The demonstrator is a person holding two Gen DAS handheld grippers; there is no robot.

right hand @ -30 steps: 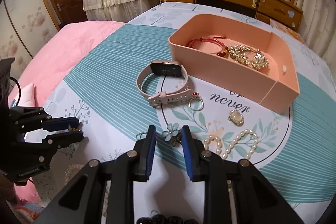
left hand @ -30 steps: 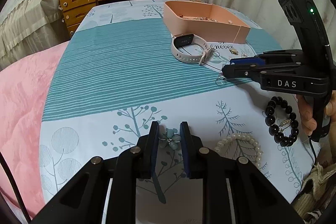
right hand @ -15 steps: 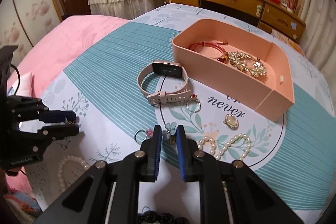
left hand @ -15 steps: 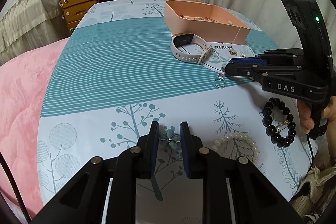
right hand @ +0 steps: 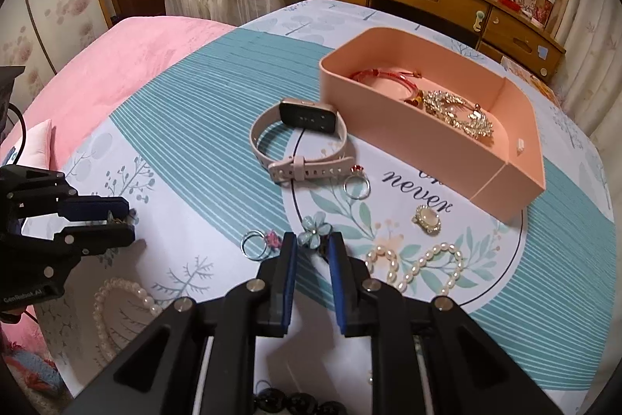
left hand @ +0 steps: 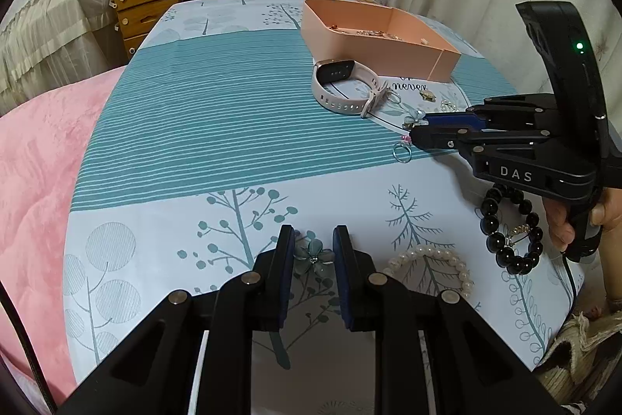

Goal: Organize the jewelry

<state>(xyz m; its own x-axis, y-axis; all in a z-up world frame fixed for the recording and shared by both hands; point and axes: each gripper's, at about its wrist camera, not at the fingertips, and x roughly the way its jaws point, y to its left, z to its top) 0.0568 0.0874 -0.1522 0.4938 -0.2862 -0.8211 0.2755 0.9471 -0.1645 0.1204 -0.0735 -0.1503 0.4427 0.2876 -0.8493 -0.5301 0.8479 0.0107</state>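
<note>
My left gripper (left hand: 313, 240) is low over the tree-print cloth, shut on a teal flower earring (left hand: 313, 258) clasped between its pads. In the right wrist view it (right hand: 125, 220) shows at the left edge with a small piece in its tips. My right gripper (right hand: 313, 243) is shut on a second teal flower earring (right hand: 314, 231), whose petals stick out past the fingertips. The pink box (right hand: 408, 127) behind it holds a red cord bracelet (right hand: 383, 77) and a gold crystal piece (right hand: 460, 111).
A pink smartwatch (right hand: 307, 117) lies by the box. Around my right gripper lie a red-stone ring (right hand: 355, 185), a pink-stone ring (right hand: 254, 244), a gold brooch (right hand: 427, 218) and a pearl string (right hand: 423, 263). A pearl bracelet (left hand: 431, 269) and a black bead bracelet (left hand: 509, 232) lie near the front edge.
The right gripper's jaws have closed in on the flower earring and the gripper has rolled slightly. The left gripper has kept still with its earring.
</note>
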